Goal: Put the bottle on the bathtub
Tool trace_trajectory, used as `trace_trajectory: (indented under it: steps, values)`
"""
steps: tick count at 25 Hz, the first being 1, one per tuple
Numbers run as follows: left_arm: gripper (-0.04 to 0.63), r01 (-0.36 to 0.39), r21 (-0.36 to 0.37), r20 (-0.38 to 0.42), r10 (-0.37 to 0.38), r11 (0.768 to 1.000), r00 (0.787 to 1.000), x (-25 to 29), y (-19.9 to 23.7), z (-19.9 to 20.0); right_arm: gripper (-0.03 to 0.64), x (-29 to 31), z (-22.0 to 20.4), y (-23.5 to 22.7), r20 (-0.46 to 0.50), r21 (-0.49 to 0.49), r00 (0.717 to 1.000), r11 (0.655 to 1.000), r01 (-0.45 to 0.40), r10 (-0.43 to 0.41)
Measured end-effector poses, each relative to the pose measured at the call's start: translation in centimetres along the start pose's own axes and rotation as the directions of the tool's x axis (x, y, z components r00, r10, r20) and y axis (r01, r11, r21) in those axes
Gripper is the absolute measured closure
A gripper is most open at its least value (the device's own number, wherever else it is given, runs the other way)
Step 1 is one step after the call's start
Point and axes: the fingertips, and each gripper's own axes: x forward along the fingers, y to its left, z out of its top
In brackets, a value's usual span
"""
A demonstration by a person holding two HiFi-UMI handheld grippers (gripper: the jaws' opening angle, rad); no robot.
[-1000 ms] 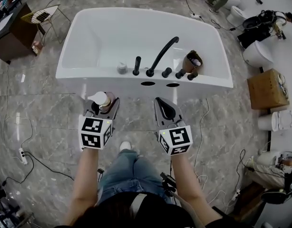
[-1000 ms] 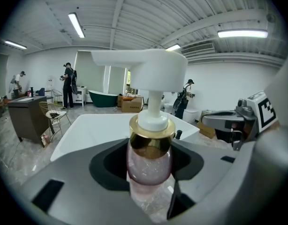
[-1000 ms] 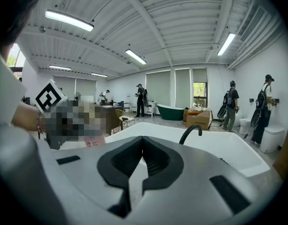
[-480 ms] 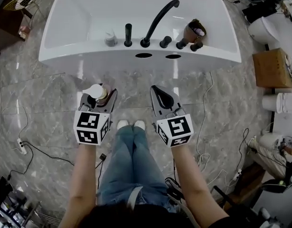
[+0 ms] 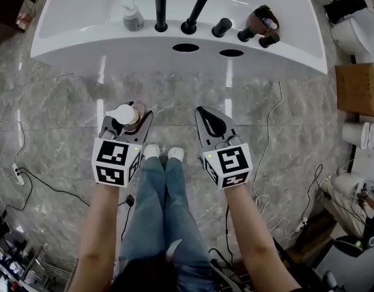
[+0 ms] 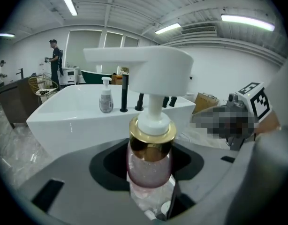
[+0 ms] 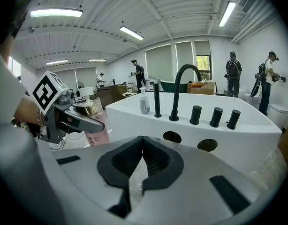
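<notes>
one pump bottle (image 6: 150, 161), with a clear pink-tinted body, a shiny gold collar and a white plastic pump head, stands upright between the jaws of the left gripper (image 5: 128, 119), which are clenched on its body just below the collar. it is held over the floor in front of the bathtub (image 5: 89, 38), well apart from it. the right gripper (image 5: 206, 115) hangs beside the left one at about the same height, its ribbed black pads pressed together with nothing between them. each gripper carries one cube with black and white square markers, and a bare forearm runs back from each. the bathtub is one white, glossy tub with rounded corners and a flat front rim. on that rim stand a second, smaller pump bottle (image 5: 133, 18), a tall black column (image 5: 161, 11), one curved black spout (image 5: 199, 8) and three short black knobs (image 5: 222, 27) in a row, with a brown holder (image 5: 260, 22) behind the last two. two dark oval holes (image 5: 185, 47) sit in the tub's front face. left of the smaller bottle the rim runs on as plain white surface to the corner. a broad band of grey marbled floor (image 5: 65, 108), smooth and reflective, lies between the grippers and the tub's front edge. thin black cables (image 5: 35, 181) trail across the floor on both sides, and one cardboard box (image 5: 359, 89) sits to the right. two white shoes (image 5: 151, 151) and blue jeans show below the grippers.
</notes>
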Motion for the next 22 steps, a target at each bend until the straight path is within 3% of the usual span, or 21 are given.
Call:
trace_trajectory:
  steps: [10,22]
  values:
    - [0.379,0.022,0.006,-0.054,-0.022,1.000,0.998,5.9,1.2,-5.6,0.602,5.5,-5.8,-1.3,-0.044,-0.026,0.998,0.999,-0.040,0.039]
    - [0.379,0.035,0.045,-0.080,-0.031,0.998,0.996,17.4,5.9,-11.9,0.603,16.8,-15.7,-4.5,-0.139,-0.058,0.989,0.996,-0.065,0.057]
